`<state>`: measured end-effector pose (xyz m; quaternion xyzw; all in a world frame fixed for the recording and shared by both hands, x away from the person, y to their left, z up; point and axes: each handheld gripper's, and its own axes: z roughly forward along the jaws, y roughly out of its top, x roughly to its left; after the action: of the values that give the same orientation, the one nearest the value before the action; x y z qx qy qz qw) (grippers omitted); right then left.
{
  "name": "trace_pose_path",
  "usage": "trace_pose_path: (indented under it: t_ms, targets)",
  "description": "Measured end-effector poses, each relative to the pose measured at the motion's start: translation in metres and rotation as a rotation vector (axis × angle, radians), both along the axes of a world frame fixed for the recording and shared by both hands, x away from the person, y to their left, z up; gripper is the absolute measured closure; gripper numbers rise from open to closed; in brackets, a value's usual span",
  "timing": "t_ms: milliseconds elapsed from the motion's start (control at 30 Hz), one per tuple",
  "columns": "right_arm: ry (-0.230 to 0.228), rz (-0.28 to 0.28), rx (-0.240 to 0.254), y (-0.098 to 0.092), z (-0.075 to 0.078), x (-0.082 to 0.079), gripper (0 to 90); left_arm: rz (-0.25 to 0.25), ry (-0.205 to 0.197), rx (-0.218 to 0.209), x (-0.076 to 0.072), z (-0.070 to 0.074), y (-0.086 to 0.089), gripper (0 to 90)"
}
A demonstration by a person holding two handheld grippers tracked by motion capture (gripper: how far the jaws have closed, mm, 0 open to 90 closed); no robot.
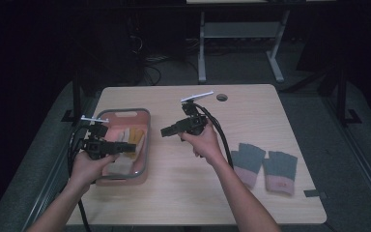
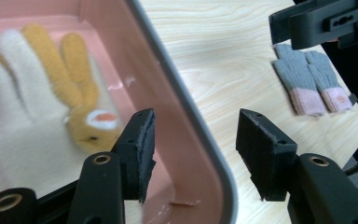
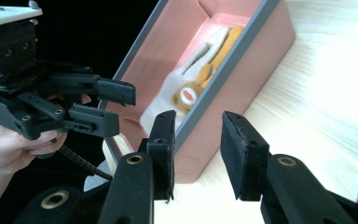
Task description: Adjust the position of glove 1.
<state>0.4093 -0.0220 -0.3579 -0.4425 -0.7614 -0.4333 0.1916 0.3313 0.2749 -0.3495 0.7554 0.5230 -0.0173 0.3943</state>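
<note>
High view: two grippers are held over a wooden bench (image 1: 183, 193).
Left gripper (image 1: 131, 148), jaws apart and empty, is held above the pink bin (image 1: 145, 159) at frame left containing cream-and-yellow gloves (image 1: 128, 137); right gripper (image 1: 166, 131) is likewise parted, empty; grey gloves (image 1: 265, 164) lie lower right.

I can't read any words or numbers here. The grey gloves (image 1: 264, 165) lie on the table, well to the right of the pink tray (image 1: 143, 159). One pink cuff has a small red mark, but it is too blurry to read.
</note>
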Motion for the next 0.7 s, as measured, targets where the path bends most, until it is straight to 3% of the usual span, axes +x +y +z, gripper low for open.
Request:
trace_pose_path:
  t_ms: [367,700]
  targets:
    - [0.001,-0.027,0.009,-0.022,-0.001,-0.004,63.5,-0.042,-0.024,-0.006,-0.001,0.008,-0.024,43.8]
    - [0.004,-0.048,0.010,-0.039,-0.004,-0.008,62.2,-0.077,-0.023,-0.009,0.002,0.009,-0.040,41.9]
